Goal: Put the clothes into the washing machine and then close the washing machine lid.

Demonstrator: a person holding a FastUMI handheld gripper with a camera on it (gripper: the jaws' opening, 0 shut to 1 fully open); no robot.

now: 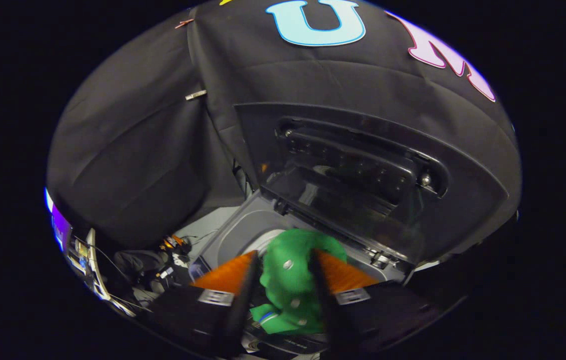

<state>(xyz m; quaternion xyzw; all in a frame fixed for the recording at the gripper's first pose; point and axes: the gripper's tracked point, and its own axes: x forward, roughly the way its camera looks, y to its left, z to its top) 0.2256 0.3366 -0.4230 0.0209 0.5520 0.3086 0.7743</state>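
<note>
The tool (283,267) is clamping a bunched green cloth garment w/ white snaps (293,280) between both fingers, hanging it over the grey top-load washing machine's opening (242,235). The dark glass lid (353,185) is standing raised behind. Best approach, imo: lowering well past the rim before releasing, so no cloth is draping over the edge.
</note>
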